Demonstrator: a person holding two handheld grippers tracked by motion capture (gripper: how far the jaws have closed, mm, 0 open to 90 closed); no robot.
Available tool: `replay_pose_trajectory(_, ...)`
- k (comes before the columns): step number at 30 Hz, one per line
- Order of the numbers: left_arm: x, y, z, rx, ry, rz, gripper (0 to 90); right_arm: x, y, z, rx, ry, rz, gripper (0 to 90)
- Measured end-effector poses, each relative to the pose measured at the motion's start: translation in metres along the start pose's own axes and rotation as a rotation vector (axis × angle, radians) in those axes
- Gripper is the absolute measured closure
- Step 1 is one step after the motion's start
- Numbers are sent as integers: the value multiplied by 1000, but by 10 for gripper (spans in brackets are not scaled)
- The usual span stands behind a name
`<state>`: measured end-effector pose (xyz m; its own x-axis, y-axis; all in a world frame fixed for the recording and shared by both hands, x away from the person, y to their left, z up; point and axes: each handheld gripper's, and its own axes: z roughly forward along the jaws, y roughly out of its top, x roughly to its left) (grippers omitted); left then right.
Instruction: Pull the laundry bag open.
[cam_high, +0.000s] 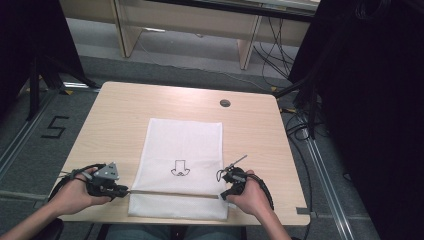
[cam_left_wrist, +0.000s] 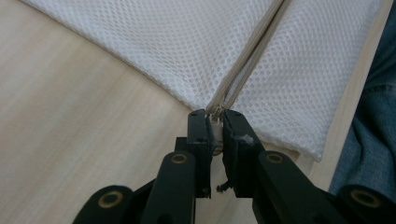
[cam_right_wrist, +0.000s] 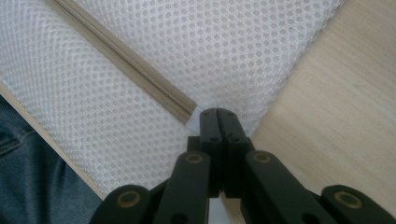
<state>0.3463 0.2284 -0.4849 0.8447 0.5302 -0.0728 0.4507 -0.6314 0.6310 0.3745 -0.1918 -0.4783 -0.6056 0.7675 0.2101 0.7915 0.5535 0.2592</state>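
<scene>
High view: white mesh bag (cam_high: 181, 167) lies flat near the surface's near edge, the zipper (cam_high: 175, 192) running across it between both grippers; the surface around it is bare, nothing blocking. Left gripper view: left gripper (cam_left_wrist: 215, 125) fingers sit slightly parted around the zipper pull (cam_left_wrist: 216, 122); that loose hold could slip off under a tug. Right gripper view: right gripper (cam_right_wrist: 217, 115) fingers are pinched tight on the bag's end; if the mesh slides out, the bag bunches.
</scene>
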Motion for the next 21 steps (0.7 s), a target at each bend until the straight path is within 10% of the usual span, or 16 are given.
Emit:
replay_pose_trajectory(10, 11, 1, -19, -315, 66, -152, 500, -1, 2, -27, -216, -5, 30, 709)
replay_pose_trajectory(21, 24, -3, -20, -343, 74, -207, 362, -5, 3, -23, -259, 24, -8, 640)
